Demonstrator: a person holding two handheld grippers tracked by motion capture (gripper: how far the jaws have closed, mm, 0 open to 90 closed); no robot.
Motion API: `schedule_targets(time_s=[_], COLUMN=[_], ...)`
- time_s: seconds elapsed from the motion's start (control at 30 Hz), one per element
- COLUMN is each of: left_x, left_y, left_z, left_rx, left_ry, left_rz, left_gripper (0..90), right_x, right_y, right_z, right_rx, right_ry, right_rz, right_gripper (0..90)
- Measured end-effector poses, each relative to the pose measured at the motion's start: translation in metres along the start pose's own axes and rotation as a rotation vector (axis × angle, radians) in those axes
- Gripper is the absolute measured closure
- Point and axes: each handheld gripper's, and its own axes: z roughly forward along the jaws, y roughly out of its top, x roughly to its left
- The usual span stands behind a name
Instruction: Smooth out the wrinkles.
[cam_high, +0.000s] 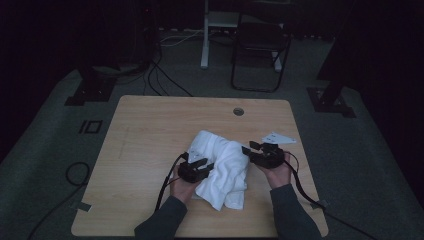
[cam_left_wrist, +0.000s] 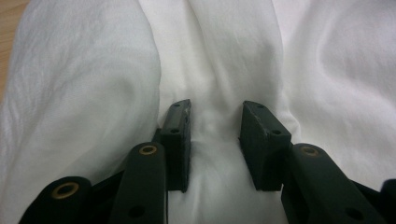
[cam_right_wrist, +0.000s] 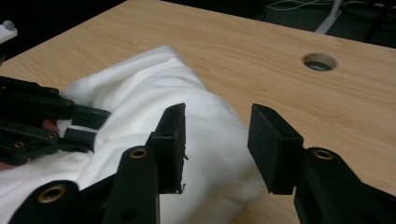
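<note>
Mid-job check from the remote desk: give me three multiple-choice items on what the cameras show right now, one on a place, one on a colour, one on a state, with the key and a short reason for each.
1. Where does the white towel lie on the wooden table?
A. on the near half, between the two grippers
B. at the far edge, over the round hole
C. on the floor beside the table

2. What colour is the towel?
A. blue
B. white
C. red

3. How does the right gripper stand?
A. clamped on a towel fold
B. jaws apart with nothing pressed between them
C. resting on the round hole

Key:
1 A, the high view shows it between the left gripper and the right one, well short of the round hole.
2 B, it reads white in all three views.
3 B, the right gripper view shows a clear gap between its pads, above the towel.
</note>
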Motion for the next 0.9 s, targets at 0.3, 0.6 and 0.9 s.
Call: schedule_targets(time_s=[0.3, 0.6, 0.9], left_x=[-0.001, -0.004, -0.019], left_y=[-0.001, -0.002, 0.002], left_z=[-0.001, -0.002, -0.013], left_rx=[-0.007, -0.017, 0.0], left_ry=[0.008, 0.027, -0.014], left_rz=[-0.003, -0.016, -0.078], left_gripper=[63.8, 64.2, 60.9], right_x=[-0.008, -0.03, -0.019], right_y=[-0.011, -0.02, -0.014], right_z=[0.039, 0.01, 0.034], right_rx=[0.174, 0.104, 0.133], right_ry=[-0.017, -0.113, -0.04], right_rz=[0.003, 0.077, 0.052], right_gripper=[88.4, 70.5, 46.7])
